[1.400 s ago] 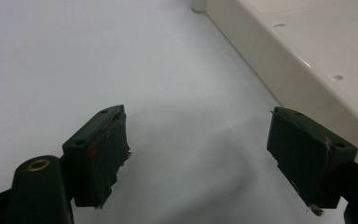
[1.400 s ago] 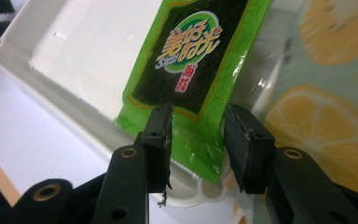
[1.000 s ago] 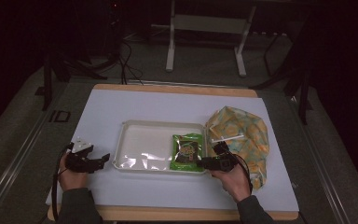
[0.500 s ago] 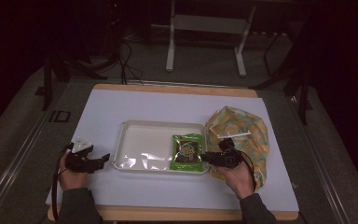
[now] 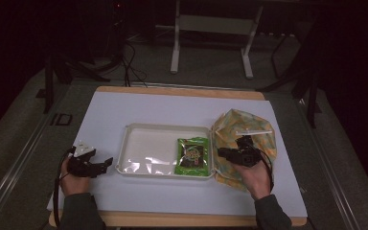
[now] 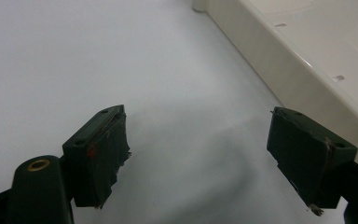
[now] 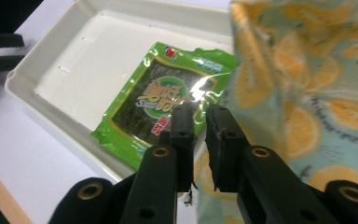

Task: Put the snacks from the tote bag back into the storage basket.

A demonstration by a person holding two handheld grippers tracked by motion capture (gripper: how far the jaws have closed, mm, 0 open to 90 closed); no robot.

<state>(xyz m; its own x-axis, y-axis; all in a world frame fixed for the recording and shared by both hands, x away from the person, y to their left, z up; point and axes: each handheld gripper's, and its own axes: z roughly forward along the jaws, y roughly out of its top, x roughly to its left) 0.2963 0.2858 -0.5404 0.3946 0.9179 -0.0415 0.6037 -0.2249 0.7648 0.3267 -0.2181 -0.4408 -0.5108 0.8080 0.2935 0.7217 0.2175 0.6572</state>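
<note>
Figure: my right gripper poised above the shallow cream plastic tray, its jaws drawn nearly together on nothing, a narrow gap between them. The flat green foil snack packet lies face up at the tray's right end, just below and ahead of my jaw tips. The crumpled orange-slice printed cloth bag sits touching the tray's right wall. Risk, as I judge it: with jaws this close I would skid over the glossy film rather than pinch an edge, and the packet, lying flat on the tray floor, offers little lip. The bag's fabric beside my right jaw could also snag. My left gripper rests wide apart on the white table sheet, beside the tray's left wall.
</note>
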